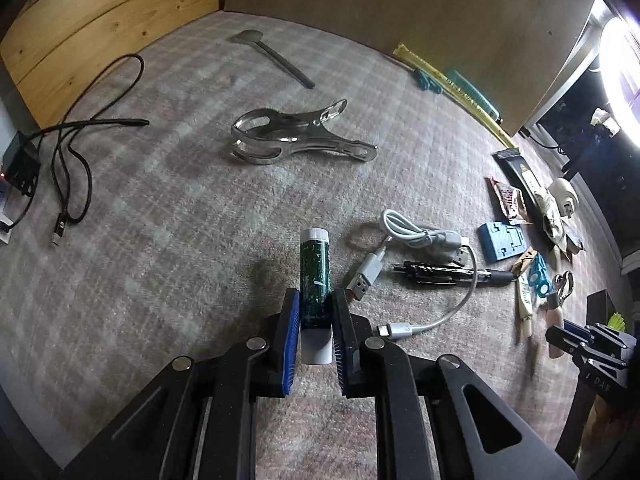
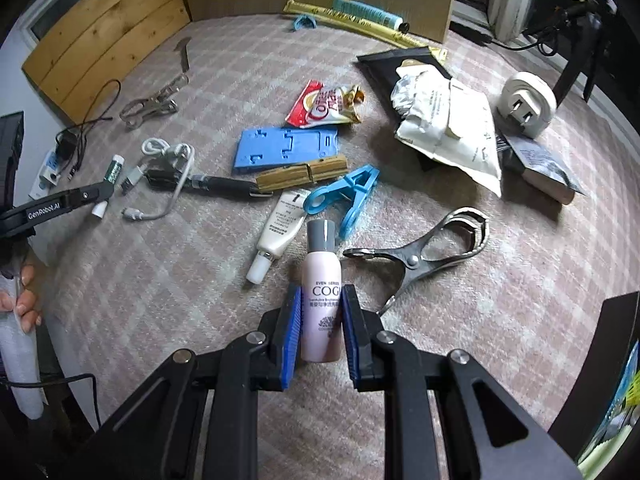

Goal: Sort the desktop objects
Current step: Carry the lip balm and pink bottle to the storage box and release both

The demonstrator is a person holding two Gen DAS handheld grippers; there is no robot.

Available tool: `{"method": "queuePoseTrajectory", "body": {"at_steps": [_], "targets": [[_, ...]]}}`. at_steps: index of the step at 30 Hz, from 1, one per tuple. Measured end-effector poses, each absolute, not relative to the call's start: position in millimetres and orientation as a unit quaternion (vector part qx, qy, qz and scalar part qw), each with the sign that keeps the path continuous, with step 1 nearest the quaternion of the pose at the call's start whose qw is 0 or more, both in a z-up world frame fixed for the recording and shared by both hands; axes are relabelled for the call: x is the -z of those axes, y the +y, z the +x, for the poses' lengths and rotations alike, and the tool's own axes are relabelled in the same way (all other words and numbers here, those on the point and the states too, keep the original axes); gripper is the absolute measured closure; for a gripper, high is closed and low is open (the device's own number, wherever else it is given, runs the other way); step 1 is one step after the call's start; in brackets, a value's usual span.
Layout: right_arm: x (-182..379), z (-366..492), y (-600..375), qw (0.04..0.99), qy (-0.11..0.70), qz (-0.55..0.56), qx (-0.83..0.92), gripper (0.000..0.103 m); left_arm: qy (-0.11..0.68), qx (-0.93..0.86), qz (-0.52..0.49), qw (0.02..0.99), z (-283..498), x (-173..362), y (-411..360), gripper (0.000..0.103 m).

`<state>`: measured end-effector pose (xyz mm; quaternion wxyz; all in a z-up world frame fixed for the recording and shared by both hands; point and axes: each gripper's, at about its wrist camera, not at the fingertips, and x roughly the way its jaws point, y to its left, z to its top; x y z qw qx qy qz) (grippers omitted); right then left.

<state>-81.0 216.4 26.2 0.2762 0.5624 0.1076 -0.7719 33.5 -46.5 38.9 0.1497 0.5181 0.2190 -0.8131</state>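
- My left gripper (image 1: 316,320) is clamped on a small green tube (image 1: 315,280) with white caps at both ends; its far cap points to 12 o'clock in the left wrist view, and the near cap sits between the blue pads
- My right gripper (image 2: 320,320) is clamped on a pale pink bottle (image 2: 321,300) with a grey cap; the label's last letters are hidden behind the right-hand pad, so I read only part of the word
- From the right wrist, my left gripper shows at 9 o'clock as a black finger with the green tube across it; whether the tube rests on the tablecloth (image 2: 200,280) or hangs just clear of it I cannot tell
- A hand (image 2: 24,300) at the left edge is cut off by the frame
- In the left wrist view, the right gripper is cut off at 4 o'clock, and a bright lamp (image 1: 620,72) at 2 o'clock washes out that corner
- Just right of the green tube lie a white USB cable (image 1: 416,240) and a black pen (image 1: 448,274), close together; the pen's far end is partly covered by the cable
- Crowded ground: a blue clip (image 2: 344,200), a white cream tube (image 2: 280,228) and a steel clamp (image 2: 420,252) lie just beyond the pink bottle, from 11 to 2 o'clock
- Open cloth lies from 9 to 11 o'clock of my left gripper, up to another steel clamp (image 1: 296,136) and a black cable (image 1: 80,148)
- A wooden board (image 1: 108,28) and a brown panel (image 1: 400,12) close the far edge
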Motion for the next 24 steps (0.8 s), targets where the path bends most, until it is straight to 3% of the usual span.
{"method": "queuePoseTrajectory", "body": {"at_steps": [12, 24], "targets": [[-67.4, -66.1, 252.2, 0.253, 0.057, 0.53, 0.808, 0.083, 0.194, 0.834, 0.506, 0.104, 15.7, -72.6, 7.7, 0.089], [-110.3, -26.4, 374.0, 0.148, -0.026, 0.497, 0.855, 0.083, 0.132, 0.858, 0.495, -0.039, -0.5, -116.6, 141.9, 0.089]]}}
